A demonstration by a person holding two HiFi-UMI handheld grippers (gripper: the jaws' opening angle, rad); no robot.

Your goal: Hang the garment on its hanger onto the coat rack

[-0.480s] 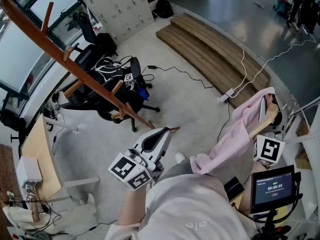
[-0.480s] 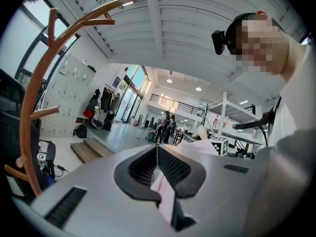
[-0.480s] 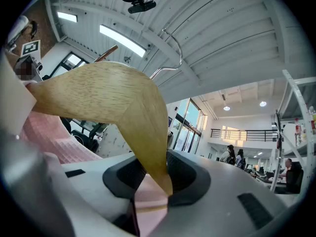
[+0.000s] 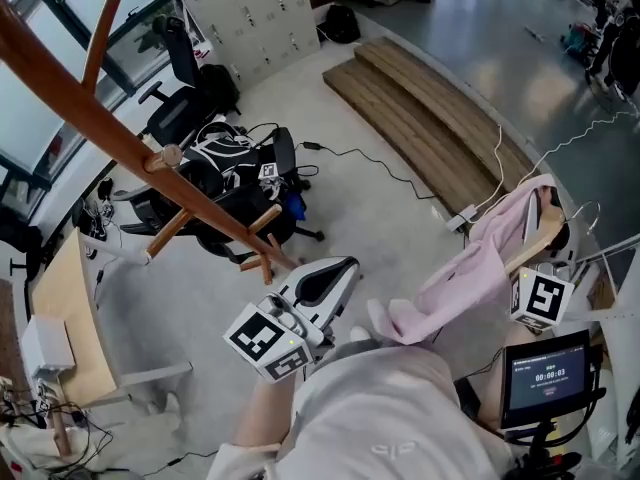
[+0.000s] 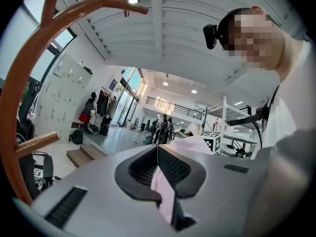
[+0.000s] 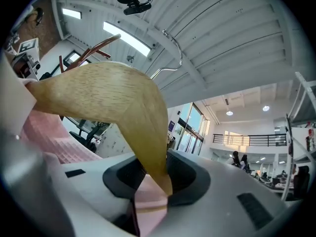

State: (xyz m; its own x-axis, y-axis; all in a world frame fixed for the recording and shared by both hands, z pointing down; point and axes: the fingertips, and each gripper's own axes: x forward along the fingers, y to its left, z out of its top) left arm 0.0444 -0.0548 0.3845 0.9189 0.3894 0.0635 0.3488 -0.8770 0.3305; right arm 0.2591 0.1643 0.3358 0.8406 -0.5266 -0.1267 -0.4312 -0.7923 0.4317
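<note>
A person holds 2 grippers. The right gripper [image 6: 158,179] has its jaws closed tight on the lower end of a wooden hanger [image 6: 113,93], with pink cloth pinched alongside. This grip likely leaves the wire hook [image 6: 175,58] free, rising above and beyond the jaws, ready to catch a peg [image 4: 168,230]. The pink garment [image 4: 470,263] drapes off the hanger and trails away from those jaws toward the person's body. The left gripper [image 4: 347,265] has its jaws shut tip to tip. A sliver of pink shows in the slot behind the tips, and whether it is caught there cannot be told. The brown coat rack [image 4: 80,96] stands well apart from the right jaws and arches up beside the left jaws, so the hanging is not yet done.
</note>
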